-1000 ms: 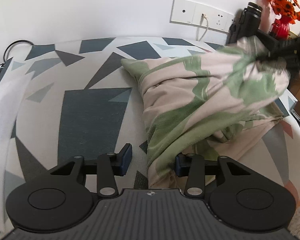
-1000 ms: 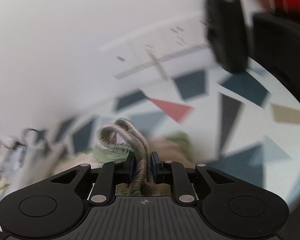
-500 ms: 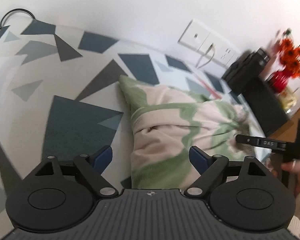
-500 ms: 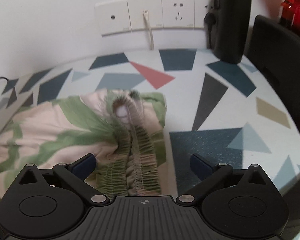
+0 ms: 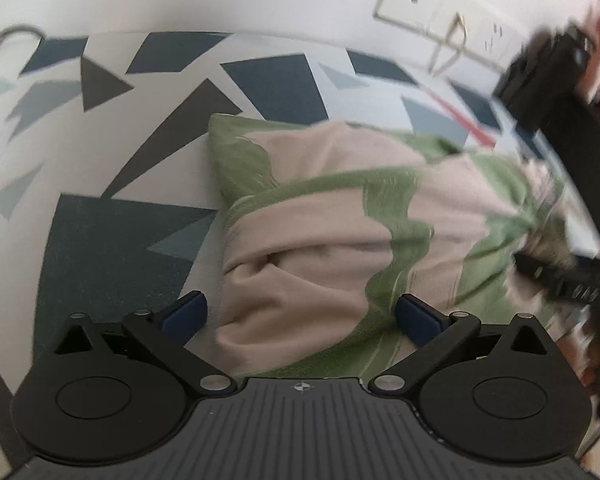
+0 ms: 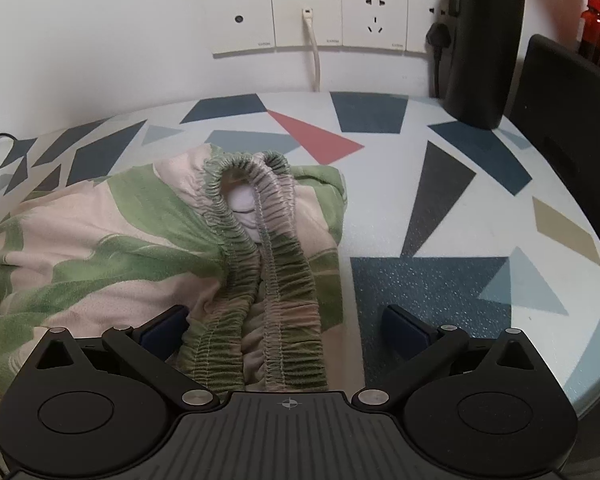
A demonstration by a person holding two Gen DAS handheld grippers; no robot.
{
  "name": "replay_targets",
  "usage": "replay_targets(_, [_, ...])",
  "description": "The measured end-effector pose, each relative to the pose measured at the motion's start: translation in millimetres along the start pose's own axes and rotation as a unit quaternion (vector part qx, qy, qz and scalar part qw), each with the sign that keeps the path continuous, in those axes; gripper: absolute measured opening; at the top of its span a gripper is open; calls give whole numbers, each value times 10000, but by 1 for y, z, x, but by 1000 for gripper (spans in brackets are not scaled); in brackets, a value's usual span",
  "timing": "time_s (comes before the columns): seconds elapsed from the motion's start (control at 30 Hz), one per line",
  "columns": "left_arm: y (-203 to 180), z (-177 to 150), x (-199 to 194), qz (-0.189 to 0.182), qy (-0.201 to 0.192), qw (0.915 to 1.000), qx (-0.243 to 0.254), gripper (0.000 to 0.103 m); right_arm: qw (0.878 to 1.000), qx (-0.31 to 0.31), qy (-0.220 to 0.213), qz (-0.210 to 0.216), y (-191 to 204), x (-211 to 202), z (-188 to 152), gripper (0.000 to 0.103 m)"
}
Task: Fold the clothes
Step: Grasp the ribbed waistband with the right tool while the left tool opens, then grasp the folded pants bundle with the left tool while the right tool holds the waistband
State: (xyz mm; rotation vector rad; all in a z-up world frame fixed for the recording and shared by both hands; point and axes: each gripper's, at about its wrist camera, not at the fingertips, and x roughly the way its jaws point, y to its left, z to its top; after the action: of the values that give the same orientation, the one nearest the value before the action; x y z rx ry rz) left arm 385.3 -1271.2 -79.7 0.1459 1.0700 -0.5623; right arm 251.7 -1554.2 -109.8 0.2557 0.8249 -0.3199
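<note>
Pink, green-leafed trousers [image 6: 100,248] lie bunched on the patterned surface [image 6: 440,280], ruffled waistband [image 6: 268,264] doubled over toward the right gripper [image 6: 284,326]. Both it and the left gripper [image 5: 300,312] have fingers spread wide, holding nothing.

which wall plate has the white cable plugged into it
The second plate from the left: a white cable hangs from its port, while the leftmost plate has nothing plugged in.

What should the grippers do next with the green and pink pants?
Probably close the right hand-held gripper on the waistband. It lies bunched between the open fingers, and the pants are still a lumpy heap on the table, so an edge must be gripped before folding.
</note>
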Motion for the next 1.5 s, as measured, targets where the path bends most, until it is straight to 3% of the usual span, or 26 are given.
replay_targets(0.2, [-13,1,4,375,69,9992,117,103,9998,-47,-198,11,0,0,-5,102])
replay_targets(0.8, [-23,2,9,748,-23,9971,-126,103,9984,-244,-512,86,1,-1,-14,102])
replay_targets(0.87, [-23,3,8,664,-13,9978,-45,99,9983,-270,-464,240,3,-4,-13,102])
replay_targets(0.93, [-25,1,4,552,-83,9984,81,87,9979,-296,-416,395,6,-7,-12,102])
replay_targets(1.0, [-31,-3,-1,425,-182,9988,138,59,9973,-322,-368,549,8,-9,-11,92])
replay_targets(1.03, [-34,-5,-3,363,-218,9990,111,52,9969,-335,-344,626,10,-11,-11,77])
replay_targets(1.07, [-36,-8,-6,301,-254,9992,83,38,9964,-348,-320,703,11,-12,-10,66])
replay_targets(1.13, [-37,-14,-11,228,-316,9992,-25,25,9952,-373,-272,857,13,-15,-9,57])
replay_targets(1.17, [-36,-17,-14,200,-345,9992,-88,20,9946,-386,-248,934,15,-16,-9,39])
replay_targets(1.27, [-28,-30,-30,282,-491,9982,-212,16,9918,-320,-177,1226,18,-23,-9,25])
replay_targets(1.4, [0,-51,-69,105,-943,9933,-653,15,9845,-234,-301,1711,28,-48,-14,20])
replay_targets(1.5, [20,-70,-104,106,-1271,9892,-720,15,9771,-343,-532,2033,54,-76,-11,20])
